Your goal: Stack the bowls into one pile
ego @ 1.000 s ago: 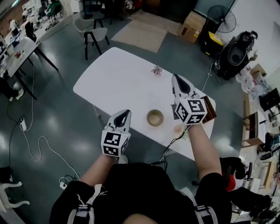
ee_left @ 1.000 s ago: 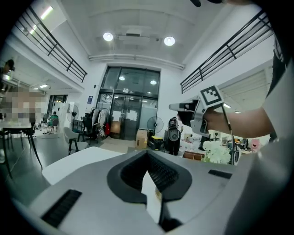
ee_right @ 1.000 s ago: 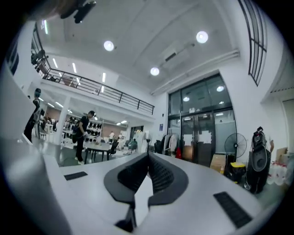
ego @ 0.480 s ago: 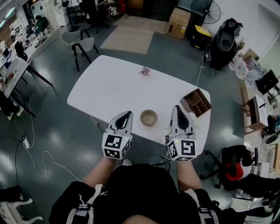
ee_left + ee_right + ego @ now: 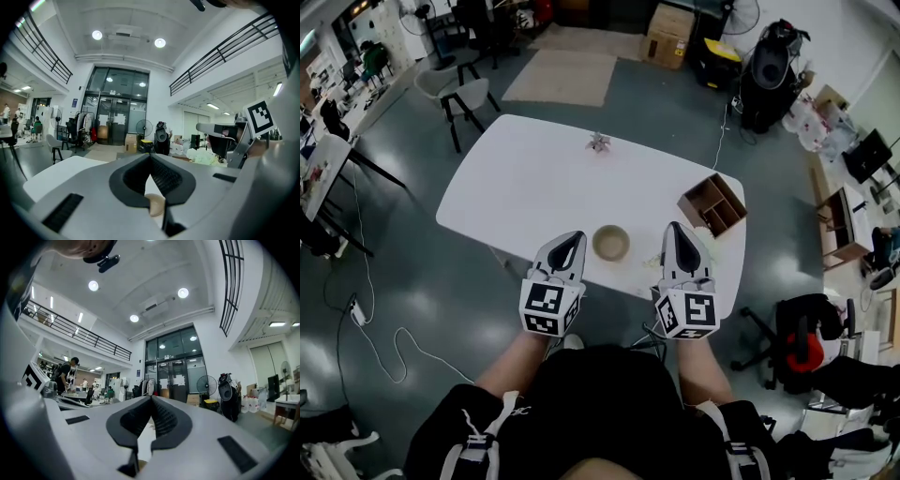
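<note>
Left claw (image 5: 571, 238) and right claw (image 5: 676, 229) sit closed, empty, flanking the bowl (image 5: 610, 243).

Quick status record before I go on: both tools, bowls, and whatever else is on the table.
left tool: shut, empty, left of the bowl
right tool: shut, empty, right of the bowl
bowl: tan, upright, near the front edge; only one spot with bowls visible, count unclear
table: white
wooden box: has compartments, at the right end
small pink item: at the far edge
</note>
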